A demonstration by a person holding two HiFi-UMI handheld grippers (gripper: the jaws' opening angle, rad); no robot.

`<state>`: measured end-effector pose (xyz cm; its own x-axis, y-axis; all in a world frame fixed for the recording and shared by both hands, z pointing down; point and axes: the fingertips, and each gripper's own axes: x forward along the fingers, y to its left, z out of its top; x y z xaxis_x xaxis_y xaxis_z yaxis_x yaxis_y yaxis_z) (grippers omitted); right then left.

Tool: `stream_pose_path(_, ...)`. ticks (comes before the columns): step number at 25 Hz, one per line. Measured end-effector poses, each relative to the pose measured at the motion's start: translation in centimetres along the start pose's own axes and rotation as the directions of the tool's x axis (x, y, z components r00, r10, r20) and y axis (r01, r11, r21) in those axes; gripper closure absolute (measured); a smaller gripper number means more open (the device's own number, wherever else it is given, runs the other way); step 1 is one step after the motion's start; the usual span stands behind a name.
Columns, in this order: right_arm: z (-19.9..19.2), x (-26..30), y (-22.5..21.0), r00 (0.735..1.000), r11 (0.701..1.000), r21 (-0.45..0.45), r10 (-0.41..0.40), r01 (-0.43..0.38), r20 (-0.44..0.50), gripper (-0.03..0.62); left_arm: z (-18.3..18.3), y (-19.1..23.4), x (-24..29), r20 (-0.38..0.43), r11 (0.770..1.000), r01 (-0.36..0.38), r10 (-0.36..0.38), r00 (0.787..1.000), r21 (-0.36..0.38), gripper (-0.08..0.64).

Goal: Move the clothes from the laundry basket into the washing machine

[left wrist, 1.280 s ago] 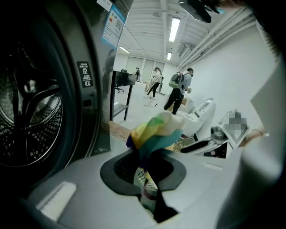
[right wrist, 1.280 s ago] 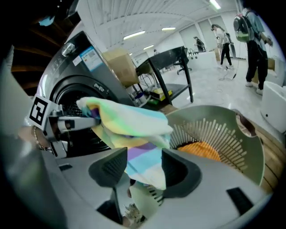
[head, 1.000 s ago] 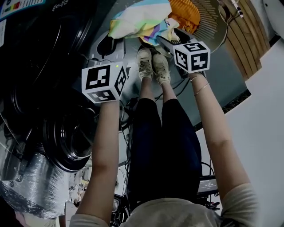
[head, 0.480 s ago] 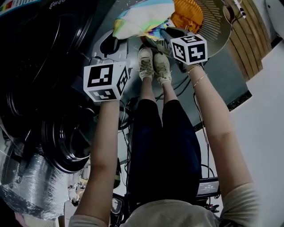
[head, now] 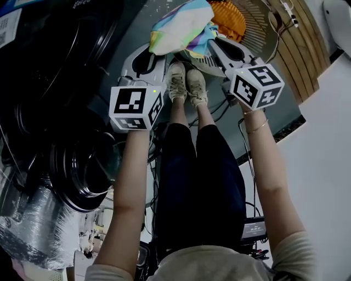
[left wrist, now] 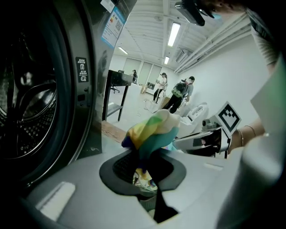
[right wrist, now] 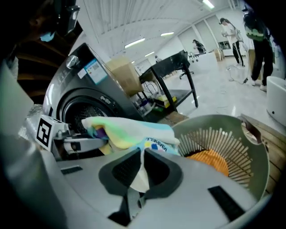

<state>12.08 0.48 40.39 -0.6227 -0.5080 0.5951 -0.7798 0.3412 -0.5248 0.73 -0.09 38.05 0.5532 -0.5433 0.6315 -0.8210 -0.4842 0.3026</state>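
A multicoloured garment (head: 181,24) hangs in the air between both grippers, above the person's shoes. My left gripper (head: 155,55) is shut on its left end, and in the left gripper view the cloth (left wrist: 152,127) bunches out of the closed jaws (left wrist: 145,172). My right gripper (head: 207,45) has just been closing and now pinches the garment's other end (right wrist: 129,132) between its pads (right wrist: 143,170). An orange garment (head: 229,16) lies in the grey slatted laundry basket (head: 269,30). The washing machine's drum (right wrist: 85,114) stands open on the left, its door (head: 82,170) swung out.
The person's legs and shoes (head: 186,82) are directly below the garment. Cables (head: 159,181) and a small device (head: 255,228) lie on the floor near the feet. A wooden panel (head: 310,38) borders the basket. People (left wrist: 178,91) stand far back in the room.
The right gripper's jaws went from wide open to shut on the garment, and it rose. The garment lifted up off the basket. The left gripper shifted slightly, still gripping.
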Motion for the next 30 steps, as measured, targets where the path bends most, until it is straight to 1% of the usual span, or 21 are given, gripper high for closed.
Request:
stream_pose_path(3,2.7,-0.9,3.2,0.998,0.998,-0.023,0.051,-0.050,0.049,0.563,0.5,-1.8,-0.5,0.006,0.998,0.068,-0.068,0.998,-0.005,0.515)
stream_pose_path(6,4.7,-1.3,6.2,0.992,0.995,-0.030,0.096,-0.094,0.078,0.563,1.1,-3.3,-1.2,0.016,0.993,0.118,-0.118,0.993,-0.003,0.514)
stream_pose_path(7,5.3,-1.4,7.0,0.991,0.994,-0.034,0.107,-0.104,0.085,0.563,1.4,-3.7,-1.4,0.024,0.990,0.139,-0.138,0.990,-0.008,0.501)
stream_pose_path(10,6.4,-1.1,8.6,0.987,0.991,-0.051,0.129,-0.125,0.093,0.563,2.0,-4.5,-2.3,0.047,0.981,0.191,-0.189,0.981,-0.023,0.369)
stream_pose_path(11,6.6,-1.0,9.2,0.986,0.989,-0.053,0.140,-0.135,0.089,0.563,2.0,-4.6,-2.7,0.046,0.980,0.197,-0.196,0.980,-0.019,0.340)
stream_pose_path(13,6.7,-0.6,10.5,0.983,0.984,-0.067,0.168,-0.163,0.073,0.563,1.8,-4.6,-3.3,0.040,0.982,0.191,-0.191,0.981,-0.004,0.324)
stream_pose_path(15,6.7,-0.3,12.0,0.980,0.977,-0.098,0.194,-0.188,0.055,0.563,1.4,-3.9,-3.8,0.030,0.986,0.168,-0.168,0.985,0.003,0.314)
stream_pose_path(18,6.1,0.3,14.3,0.971,0.962,-0.145,0.239,-0.233,0.026,0.566,0.4,-2.7,-3.9,0.009,0.994,0.112,-0.112,0.994,0.003,0.313)
stream_pose_path(21,5.2,0.9,16.7,0.953,0.942,-0.155,0.302,-0.299,-0.002,0.569,-0.4,-1.4,-4.4,0.010,0.998,0.067,-0.066,0.998,-0.010,0.313)
stream_pose_path(22,4.9,1.2,17.4,0.947,0.936,-0.151,0.322,-0.319,-0.006,0.569,-0.6,-0.8,-4.7,0.016,0.998,0.058,-0.058,0.998,-0.026,0.331)
stream_pose_path(23,4.7,1.5,18.0,0.940,0.930,-0.144,0.341,-0.338,-0.009,0.571,-0.8,-0.1,-5.1,0.023,0.998,0.045,-0.044,0.999,-0.047,0.398)
stream_pose_path(24,4.5,1.9,18.6,0.934,0.925,-0.135,0.356,-0.355,-0.012,0.569,-1.1,0.6,-5.6,0.029,0.997,0.024,-0.022,0.999,-0.067,0.449)
stream_pose_path(27,3.8,3.1,19.8,0.923,0.913,-0.141,0.383,-0.383,-0.030,0.569,-1.9,2.8,-6.9,0.058,0.991,-0.073,0.080,0.995,-0.116,0.487)
stream_pose_path(28,3.6,3.3,20.1,0.920,0.907,-0.156,0.391,-0.392,-0.038,0.569,-2.0,3.7,-7.3,0.078,0.983,-0.106,0.119,0.990,-0.151,0.495)
stream_pose_path(30,3.2,3.8,20.5,0.911,0.895,-0.172,0.409,-0.412,-0.050,0.568,-2.5,5.6,-8.3,0.119,0.955,-0.163,0.198,0.973,-0.249,0.515)
